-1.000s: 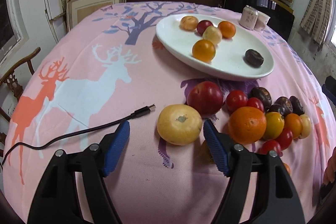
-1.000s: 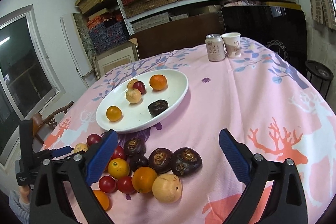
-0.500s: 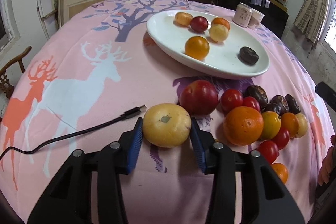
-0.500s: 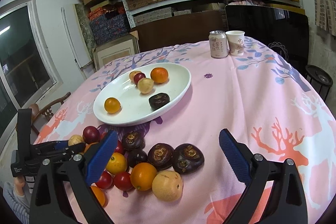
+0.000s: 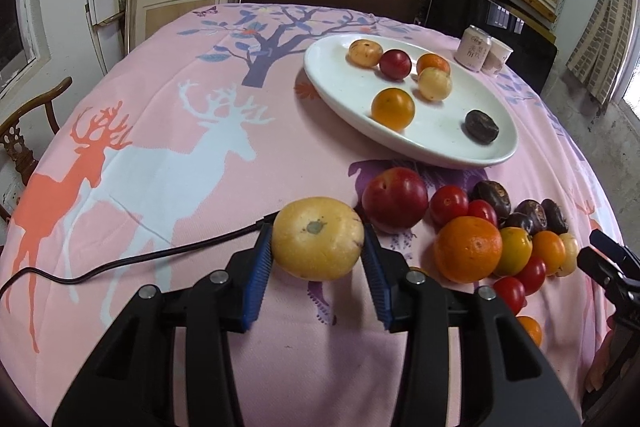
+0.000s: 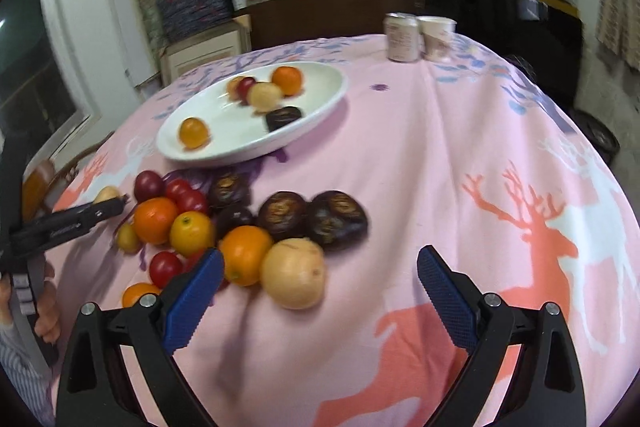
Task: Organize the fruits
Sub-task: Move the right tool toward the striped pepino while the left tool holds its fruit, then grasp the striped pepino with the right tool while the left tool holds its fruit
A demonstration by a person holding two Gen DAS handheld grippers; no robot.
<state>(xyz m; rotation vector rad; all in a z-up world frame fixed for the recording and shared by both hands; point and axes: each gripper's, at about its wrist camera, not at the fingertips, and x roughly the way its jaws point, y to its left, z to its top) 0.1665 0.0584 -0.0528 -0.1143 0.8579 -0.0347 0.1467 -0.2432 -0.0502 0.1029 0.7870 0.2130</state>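
Observation:
My left gripper (image 5: pixel 318 259) is shut on a large yellow fruit (image 5: pixel 318 238) and holds it just above the pink cloth. A white oval plate (image 5: pixel 412 143) beyond it holds several fruits. A pile of loose fruits lies to the right: a red apple (image 5: pixel 394 198), an orange (image 5: pixel 467 249), tomatoes and dark passion fruits. My right gripper (image 6: pixel 316 291) is open and empty over the near side of that pile, by a pale yellow fruit (image 6: pixel 293 273) and an orange (image 6: pixel 245 254). The plate (image 6: pixel 320 107) lies further back.
A black USB cable (image 5: pixel 132 261) runs across the cloth to the left of my left gripper. A drink can (image 5: pixel 476 47) and a paper cup (image 5: pixel 496 57) stand behind the plate. A wooden chair (image 5: pixel 24 131) stands at the table's left edge.
My left gripper closed on the yellow fruit and lifted it slightly. My right gripper moved forward and down toward the fruit pile, still open.

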